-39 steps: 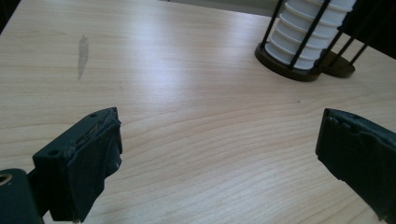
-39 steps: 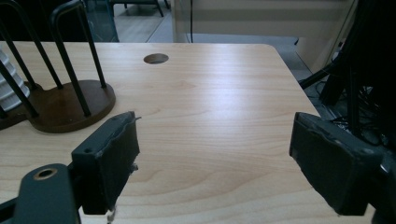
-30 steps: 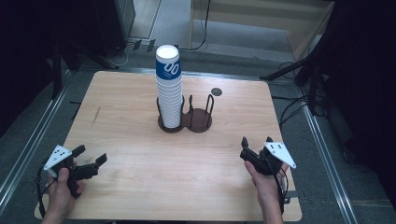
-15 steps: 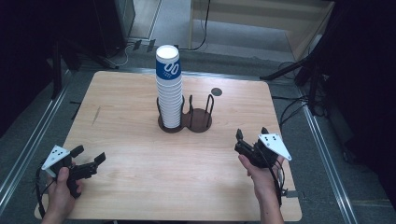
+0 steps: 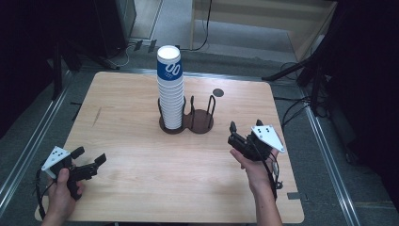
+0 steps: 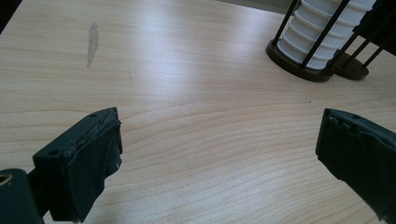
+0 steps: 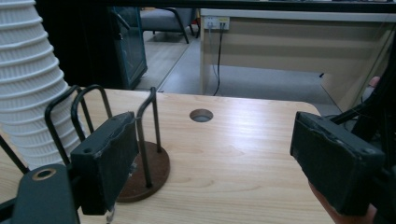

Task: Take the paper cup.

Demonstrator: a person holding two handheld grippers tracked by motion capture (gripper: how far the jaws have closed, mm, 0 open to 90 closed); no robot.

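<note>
Cups (image 5: 171, 92), white with a blue-banded one on top, stand as one tall stack in the left ring of a dark wire holder (image 5: 187, 120) at the far middle of the table (image 5: 141, 160); the holder's right ring is empty, so by my reading no cup has been moved yet. The right gripper (image 5: 244, 126), jaws apart on nothing after a small closing and reopening, hangs near the holder's right side. The left gripper (image 5: 89, 155) rests wide open and empty at the near left corner, well apart from the stack.

Wooden table (image 5: 131, 108); cup rack (image 5: 187, 123) on it
</note>
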